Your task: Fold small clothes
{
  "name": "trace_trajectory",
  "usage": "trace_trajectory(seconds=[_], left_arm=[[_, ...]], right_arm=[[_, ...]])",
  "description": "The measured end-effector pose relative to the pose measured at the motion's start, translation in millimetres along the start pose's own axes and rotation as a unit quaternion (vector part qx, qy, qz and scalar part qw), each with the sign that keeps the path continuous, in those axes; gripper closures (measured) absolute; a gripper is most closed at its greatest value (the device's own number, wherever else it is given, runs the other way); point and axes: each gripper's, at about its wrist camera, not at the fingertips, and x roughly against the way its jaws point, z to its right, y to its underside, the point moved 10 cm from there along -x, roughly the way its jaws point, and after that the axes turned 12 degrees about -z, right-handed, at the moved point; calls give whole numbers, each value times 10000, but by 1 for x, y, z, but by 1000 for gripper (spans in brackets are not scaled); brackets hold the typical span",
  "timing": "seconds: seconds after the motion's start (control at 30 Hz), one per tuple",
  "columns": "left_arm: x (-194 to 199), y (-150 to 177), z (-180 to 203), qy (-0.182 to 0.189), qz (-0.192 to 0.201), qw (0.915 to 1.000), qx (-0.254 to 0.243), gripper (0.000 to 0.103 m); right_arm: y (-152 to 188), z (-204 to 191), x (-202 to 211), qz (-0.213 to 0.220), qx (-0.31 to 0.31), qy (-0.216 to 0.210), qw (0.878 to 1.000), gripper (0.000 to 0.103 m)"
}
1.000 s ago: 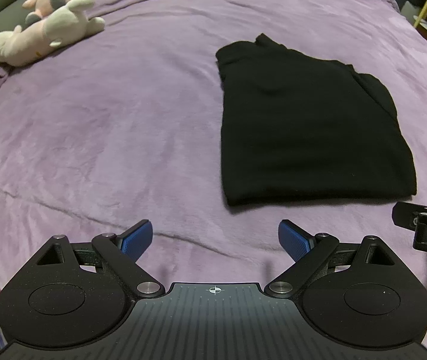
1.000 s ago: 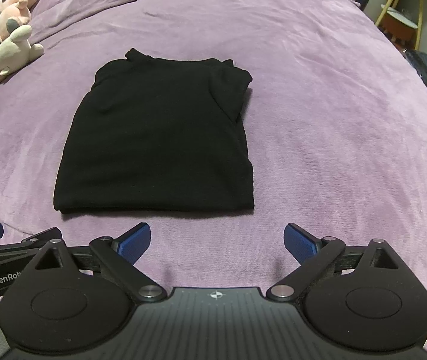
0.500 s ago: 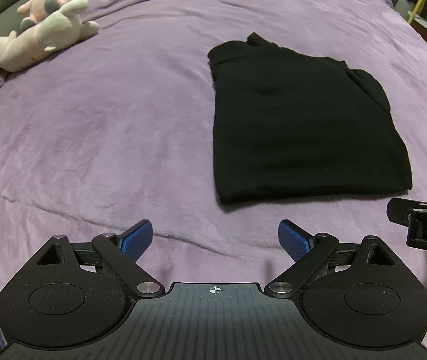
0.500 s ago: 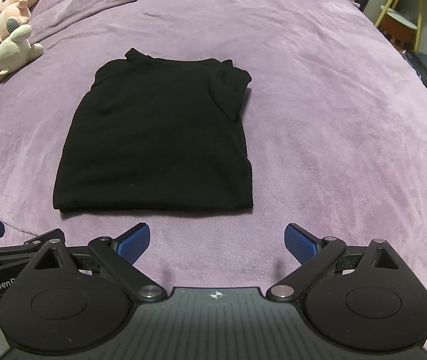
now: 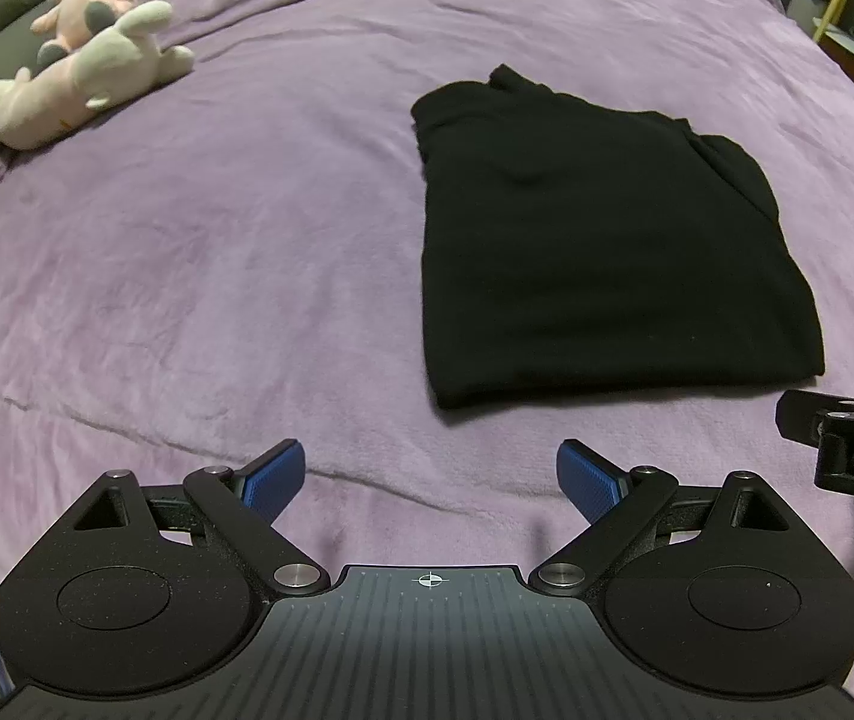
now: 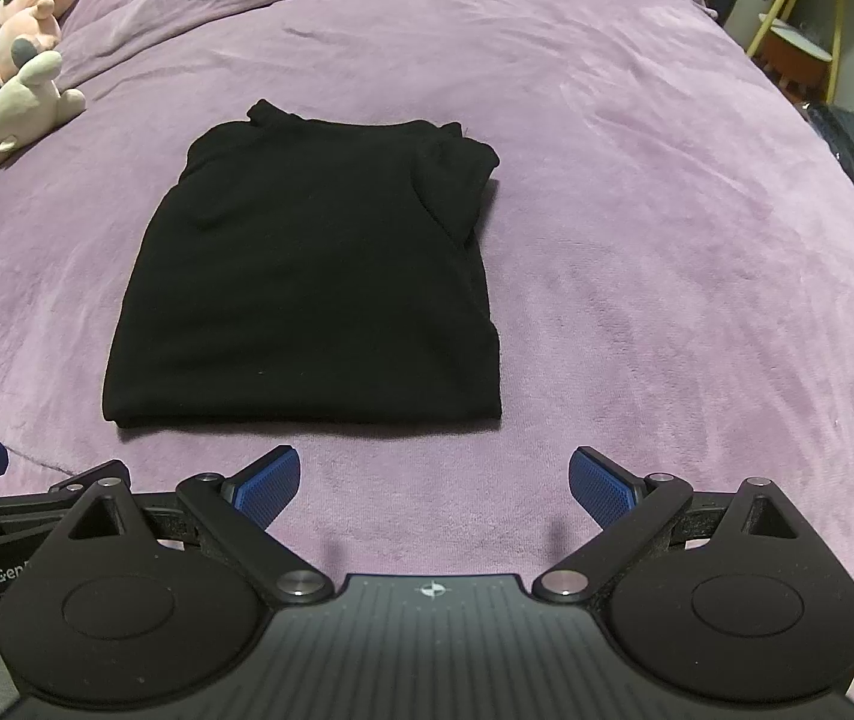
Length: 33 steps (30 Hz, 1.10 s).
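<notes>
A black garment (image 5: 601, 258) lies folded into a flat rectangle on the purple bedspread (image 5: 199, 252); the right wrist view shows the same garment (image 6: 319, 288) a little left of centre. My left gripper (image 5: 430, 483) hangs open near the bed's front edge, short of the garment's near left corner, with nothing between its blue pads. Open and empty as well, my right gripper (image 6: 433, 486) sits just in front of the garment's near edge. Part of the right gripper's body (image 5: 847, 444) shows at the right edge of the left wrist view.
Plush toys (image 5: 79, 72) lie at the far left of the bed, and these plush toys (image 6: 7, 96) also appear in the right wrist view. A yellow-legged side table (image 6: 805, 18) and dark bags (image 6: 853, 150) stand beyond the bed's right side.
The left wrist view has shifted slightly, so the garment sits a bit further left and higher in it. The garment lies still and both grippers stay open.
</notes>
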Motion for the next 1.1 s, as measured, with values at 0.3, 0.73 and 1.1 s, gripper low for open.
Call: trace_trajectory(seconds=[0.3,0.73,1.1], left_arm=[[0,0,3,-13,-10,10000,-73,8],[3,-2,15,-62,148,9993,-337,8],[9,-2,23,91,214,9988,-434,8]], right_arm=[[0,0,0,7,-1,-2,10000,6],[0,3,1,44,-50,7,10000,6],[0,5,3,102,-83,32,9999,6]])
